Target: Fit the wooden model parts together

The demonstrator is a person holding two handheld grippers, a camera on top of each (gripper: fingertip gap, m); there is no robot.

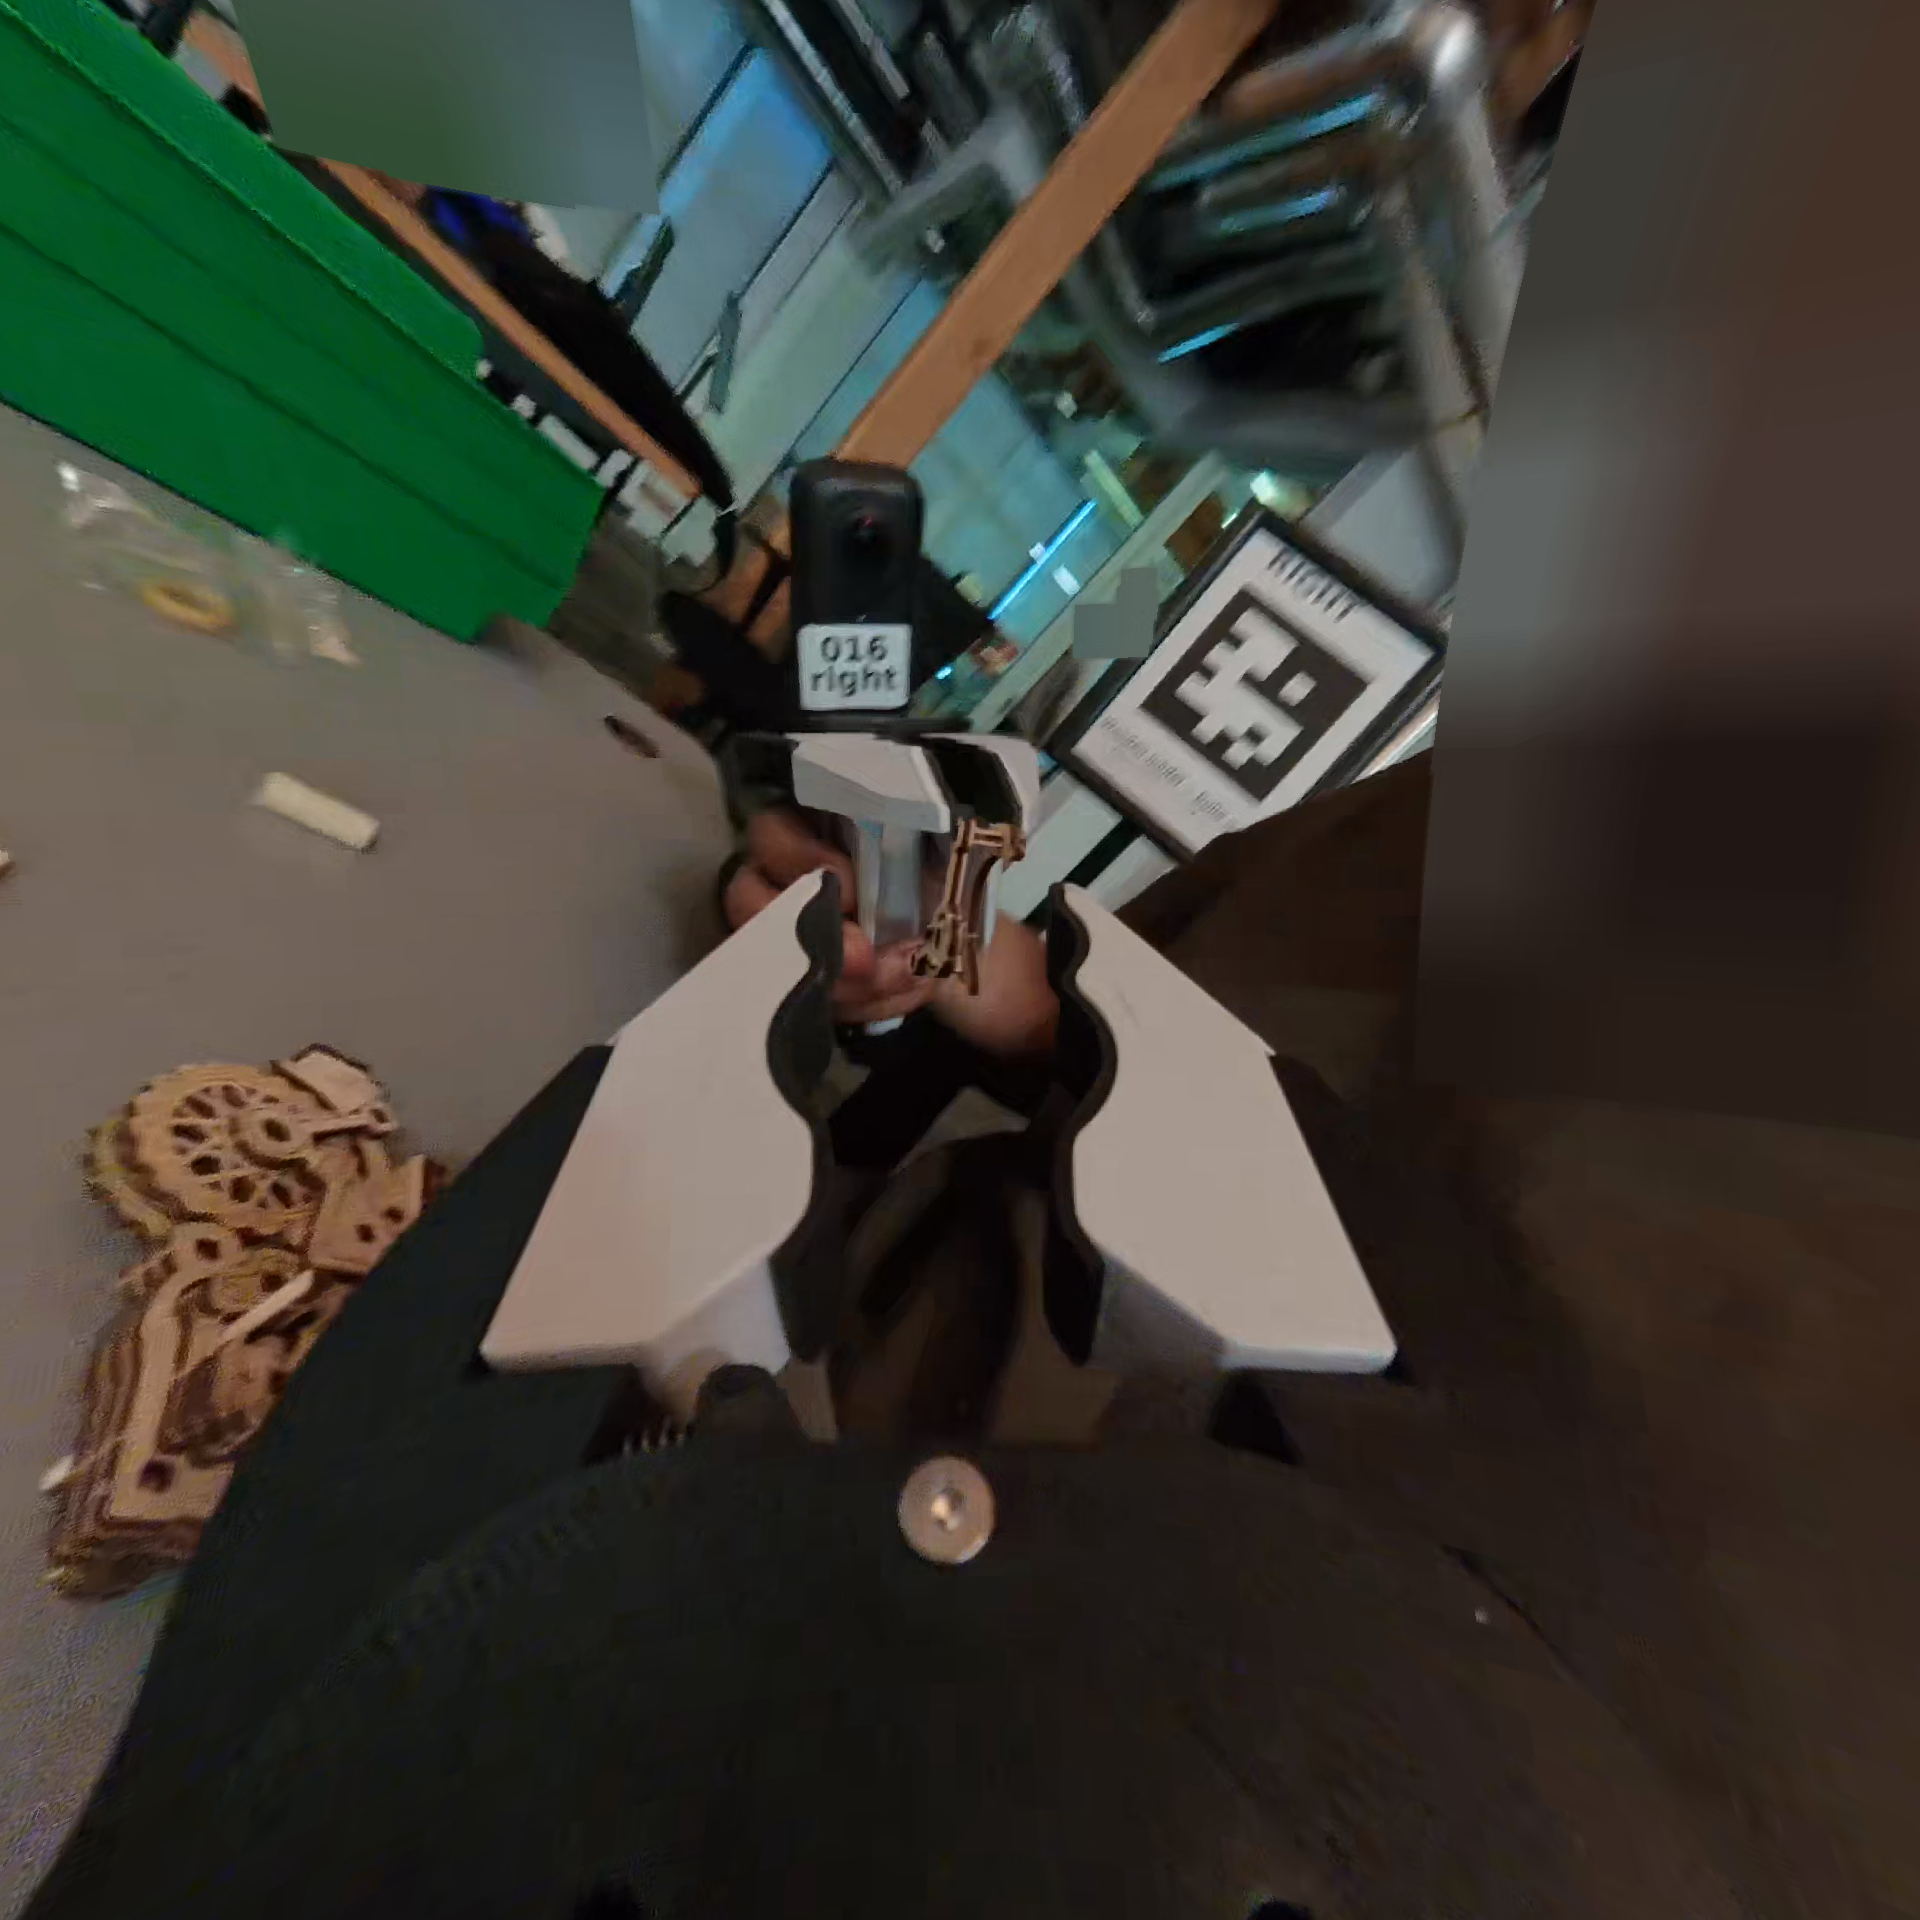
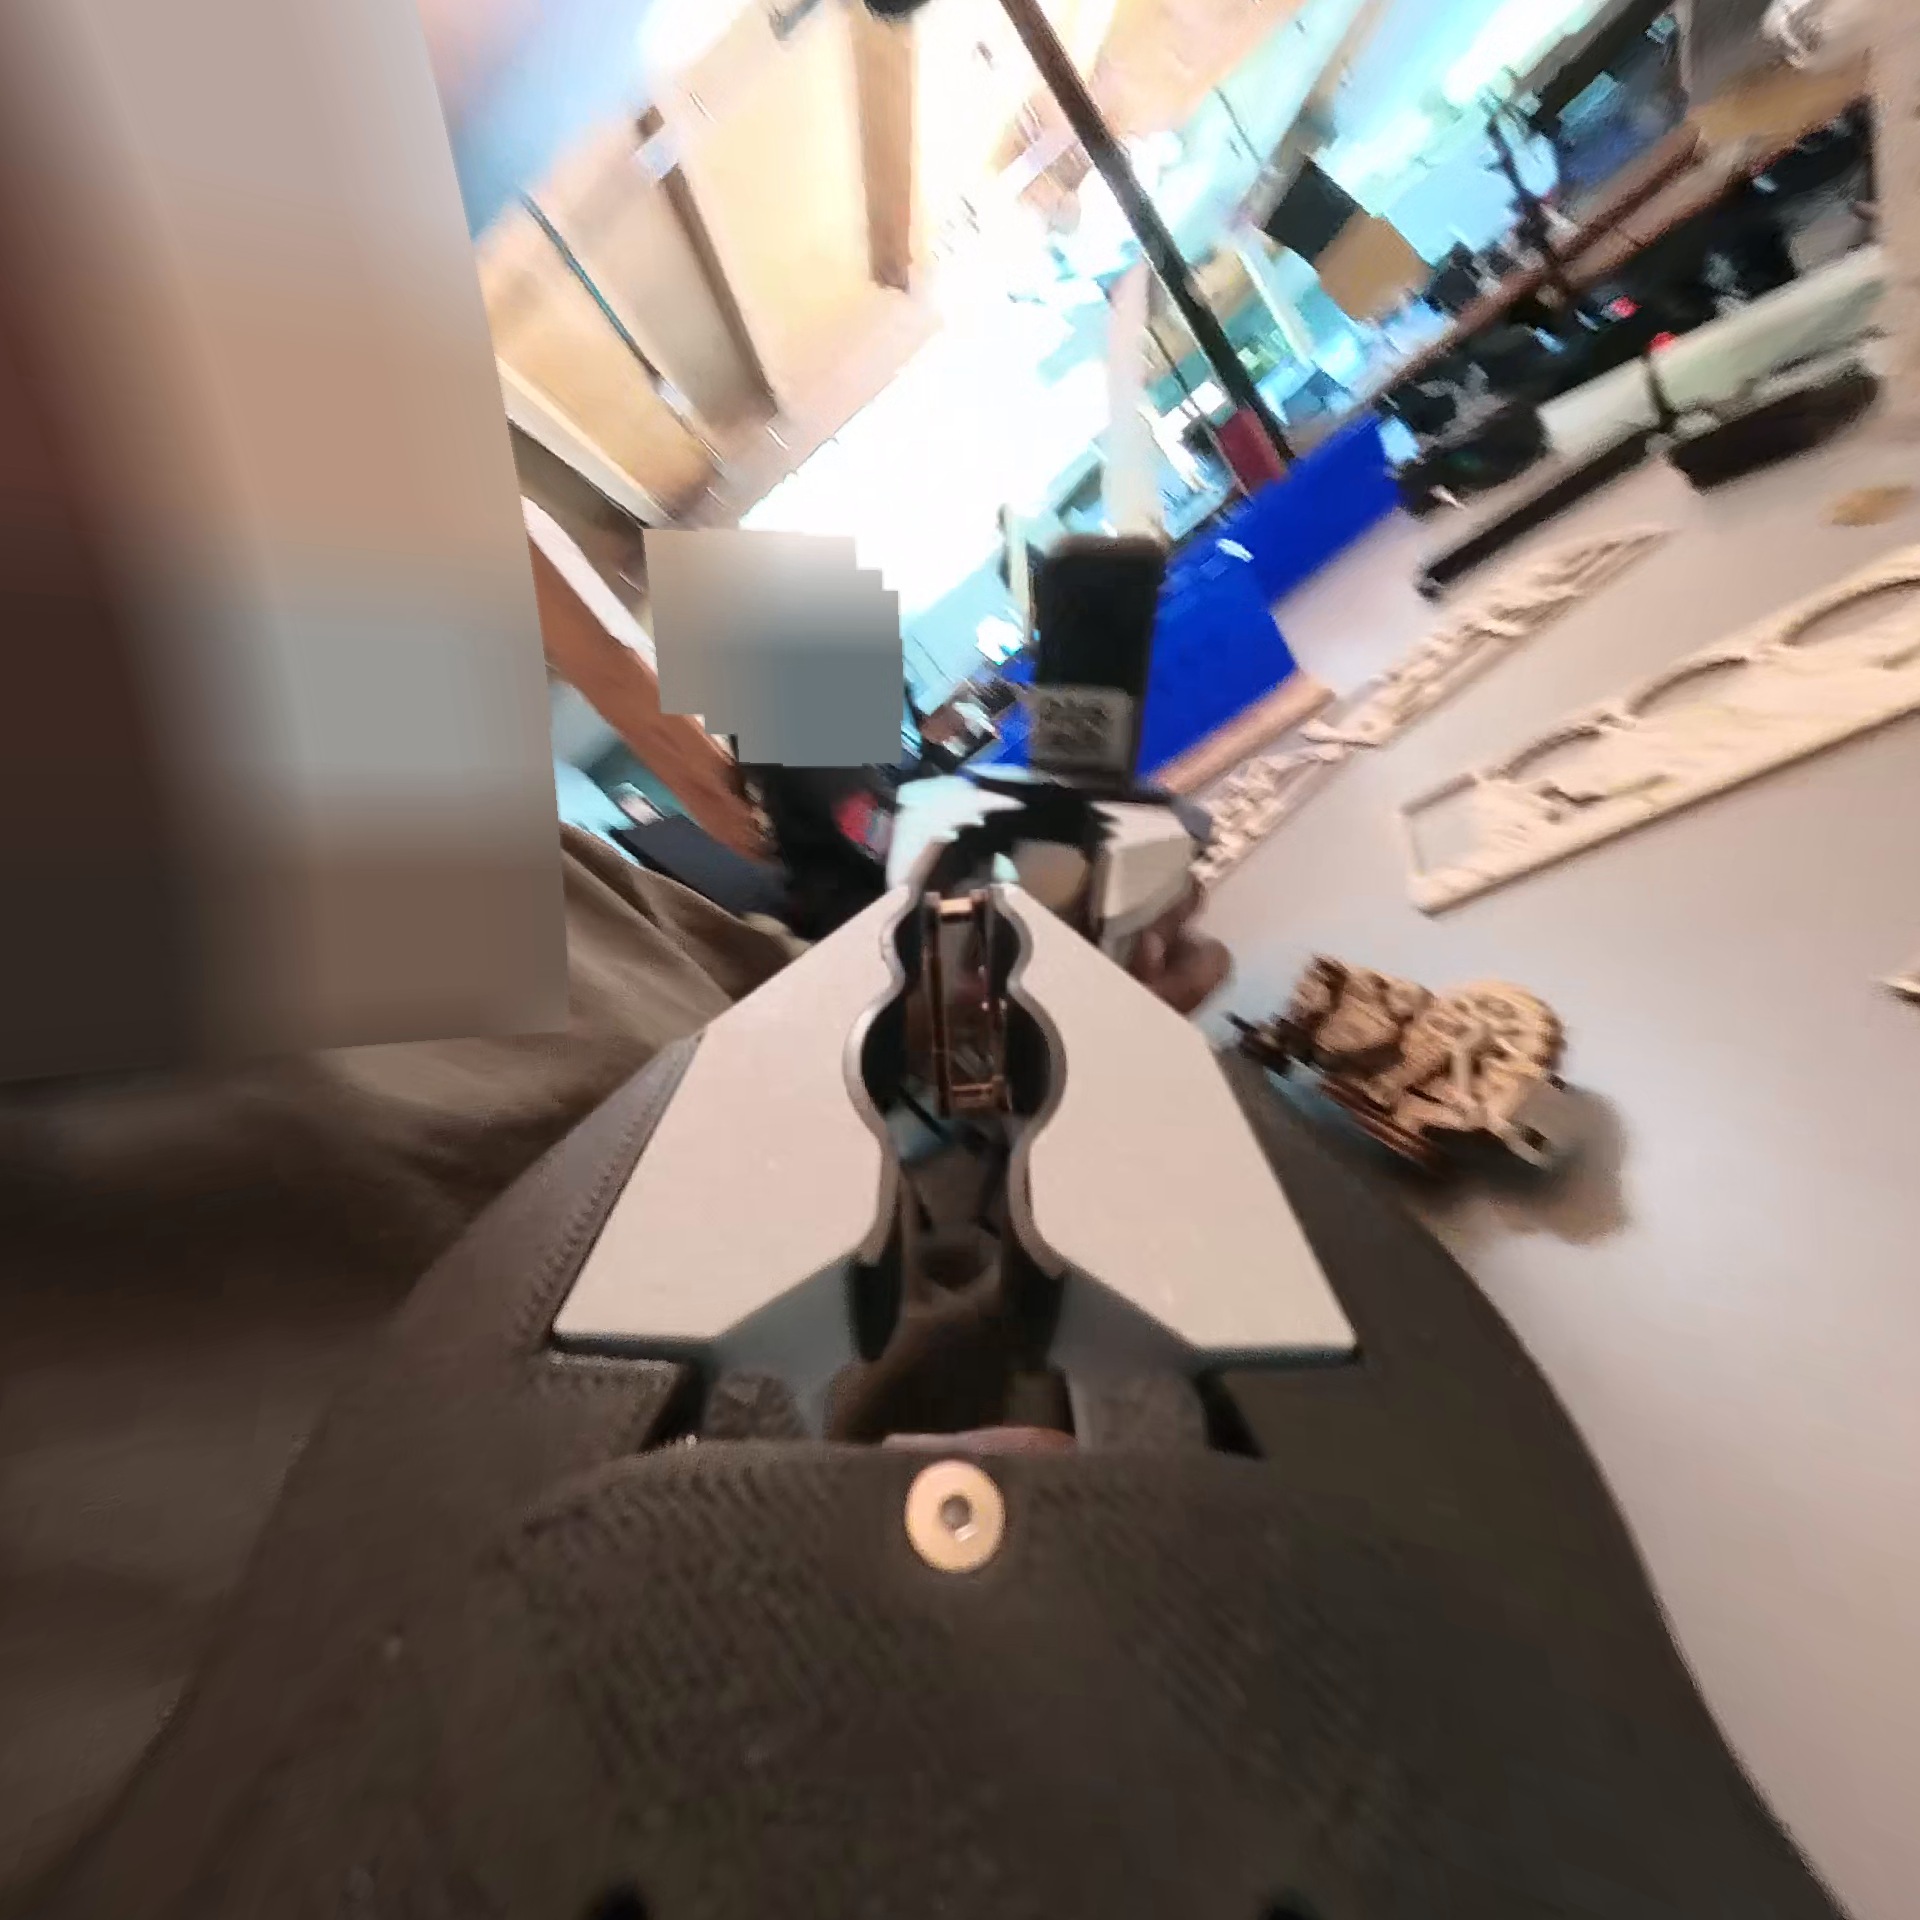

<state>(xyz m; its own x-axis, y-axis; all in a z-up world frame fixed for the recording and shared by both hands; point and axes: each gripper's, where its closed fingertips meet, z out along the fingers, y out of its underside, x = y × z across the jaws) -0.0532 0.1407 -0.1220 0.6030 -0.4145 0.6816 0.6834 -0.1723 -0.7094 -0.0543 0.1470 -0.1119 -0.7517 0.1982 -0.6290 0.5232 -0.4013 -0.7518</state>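
One small wooden piece (image 2: 961, 1023) is clamped in the right gripper (image 2: 961, 914), held in the air at frame centre.

Its fingers are closed on the piece, while the left gripper (image 1: 940, 914) stands wide open and holds nothing. Judging by this, the half-built wooden model (image 1: 223, 1278) on the grey table (image 1: 312, 987), lower left, waits for this piece. More uncut sheets (image 2: 1621, 717) lie upper right. Blur hides the slot.

Grey table (image 1: 312, 935) w/ wooden gear model (image 1: 239, 1247), small white block (image 1: 317, 810), plastic bag (image 1: 197, 582); cut-out wood sheets (image 2: 1662, 727) too.
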